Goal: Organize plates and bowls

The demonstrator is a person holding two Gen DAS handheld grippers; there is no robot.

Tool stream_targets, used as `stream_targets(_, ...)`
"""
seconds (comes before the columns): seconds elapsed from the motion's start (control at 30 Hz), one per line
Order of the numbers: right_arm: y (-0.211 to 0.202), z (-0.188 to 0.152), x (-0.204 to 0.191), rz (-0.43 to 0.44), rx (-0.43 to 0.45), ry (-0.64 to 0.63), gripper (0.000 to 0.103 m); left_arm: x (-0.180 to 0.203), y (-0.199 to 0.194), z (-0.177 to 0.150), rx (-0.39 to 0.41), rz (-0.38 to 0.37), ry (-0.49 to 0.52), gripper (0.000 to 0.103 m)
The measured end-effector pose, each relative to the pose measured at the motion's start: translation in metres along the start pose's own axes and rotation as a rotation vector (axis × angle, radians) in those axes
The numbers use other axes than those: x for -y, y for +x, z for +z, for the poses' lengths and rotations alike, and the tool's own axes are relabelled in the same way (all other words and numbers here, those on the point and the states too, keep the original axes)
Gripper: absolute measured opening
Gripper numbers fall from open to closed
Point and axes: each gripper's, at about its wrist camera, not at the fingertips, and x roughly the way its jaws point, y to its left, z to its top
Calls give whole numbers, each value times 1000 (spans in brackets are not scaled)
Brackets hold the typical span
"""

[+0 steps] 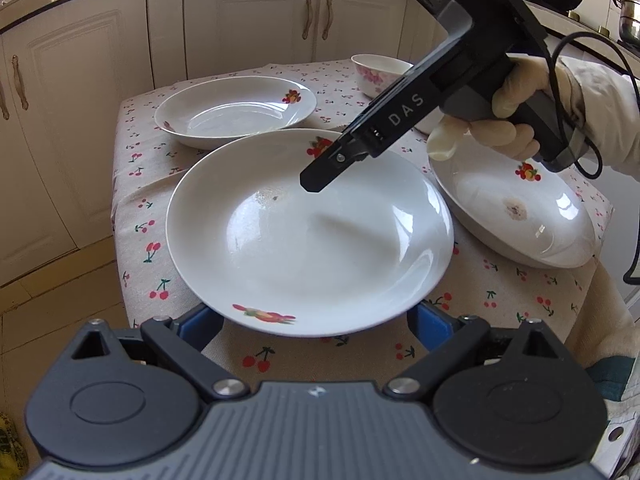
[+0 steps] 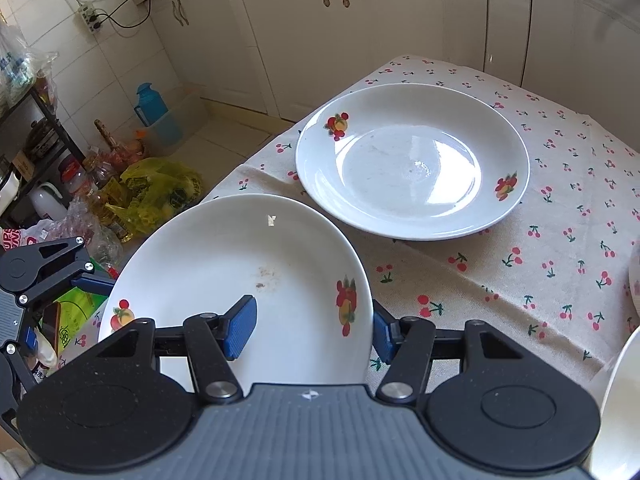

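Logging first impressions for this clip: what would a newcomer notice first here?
The near plate, white with fruit prints and a brownish smear, fills the foreground, pinched at its rim by the right gripper. Behind it a second plate rests on the cherry-print tablecloth.

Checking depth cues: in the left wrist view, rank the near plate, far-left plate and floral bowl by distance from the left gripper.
1. Near plate, straight ahead, its near rim between the left gripper's open jaws.
2. Far-left plate, behind it, left of centre.
3. Floral bowl, at the table's back, right of centre.
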Motion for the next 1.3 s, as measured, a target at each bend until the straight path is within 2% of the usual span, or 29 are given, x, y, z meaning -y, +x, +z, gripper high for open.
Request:
stream_targets(0.2, -1, -1, 0, -13, -2, -9, 65, 0, 2, 1, 0, -5, -7, 97)
stream_targets(0.3, 0, -1, -2, -13, -4, -17, 70, 0, 1, 1, 3, 3, -5, 97)
stream_targets(0.43, -9, -4, -9, -26, 24, -32, 92, 4, -6, -1, 17, 31, 4, 97)
stream_targets(0.67, -51, -19, -20, -80, 117, -56, 103, 16, -30, -3, 63, 94, 3, 98)
stream_targets(0.87, -92, -56, -35, -151, 197, -66, 103, 31, -43, -3, 88, 92, -29, 99)
stream_targets(1.03, -124, -101, -46, -213, 258, -56, 103, 50, -46, -7, 98, 81, -51, 100)
stream_targets(1.3, -156, -179, -53, -279, 273, -44, 103, 80, -46, 1, 102, 45, -42, 100)
